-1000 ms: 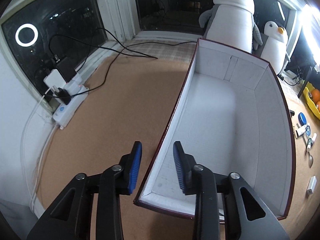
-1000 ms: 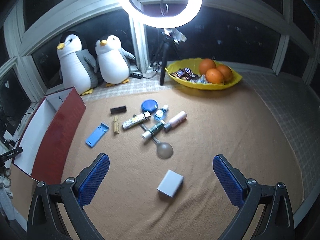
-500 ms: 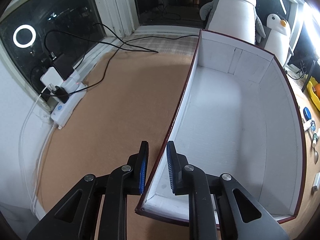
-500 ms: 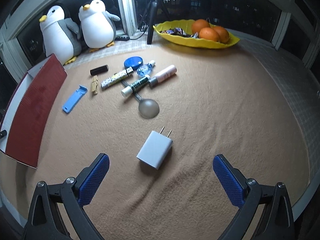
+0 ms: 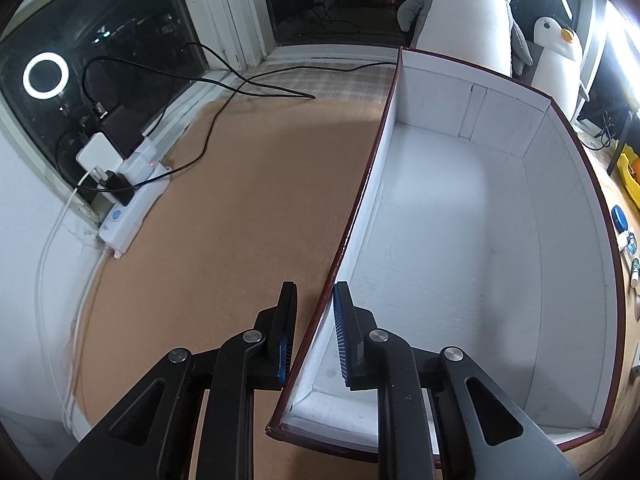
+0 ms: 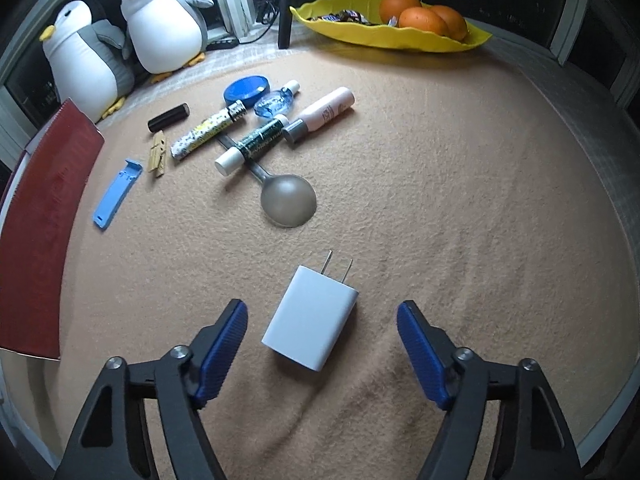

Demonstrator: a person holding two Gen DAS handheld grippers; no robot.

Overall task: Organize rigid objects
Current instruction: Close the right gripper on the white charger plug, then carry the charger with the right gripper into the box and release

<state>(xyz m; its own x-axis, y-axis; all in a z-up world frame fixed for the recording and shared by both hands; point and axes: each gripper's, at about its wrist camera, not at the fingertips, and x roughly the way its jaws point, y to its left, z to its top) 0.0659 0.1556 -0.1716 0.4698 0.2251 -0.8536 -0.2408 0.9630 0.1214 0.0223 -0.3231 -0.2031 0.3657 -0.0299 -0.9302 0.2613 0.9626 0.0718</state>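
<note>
Charger, white with two prongs pointing away, lay on the tan carpet between the right gripper's wide-open blue pads, touching neither. No readable marking on its face.

Left gripper straddled the near left wall of the box, one pad outside, one inside, jaws narrowed around the wall; can't tell if the pads actually clamped it. Box was red outside, white inside, nothing in it.

Beyond the charger: grey spoon, bowl toward camera, handle running under a dark green tube with a white cap; print on it too small to read. Left of those, a blue plastic clip, wooden clothespin, patterned tube, black cylinder. Pink tube had lettering, illegible. Behind: blue round lid and small clear blue bottle.

Farthest: two penguin plushies, yellow tray with oranges and wrapped candy.

Left view: white power strip with plugs by the window.
</note>
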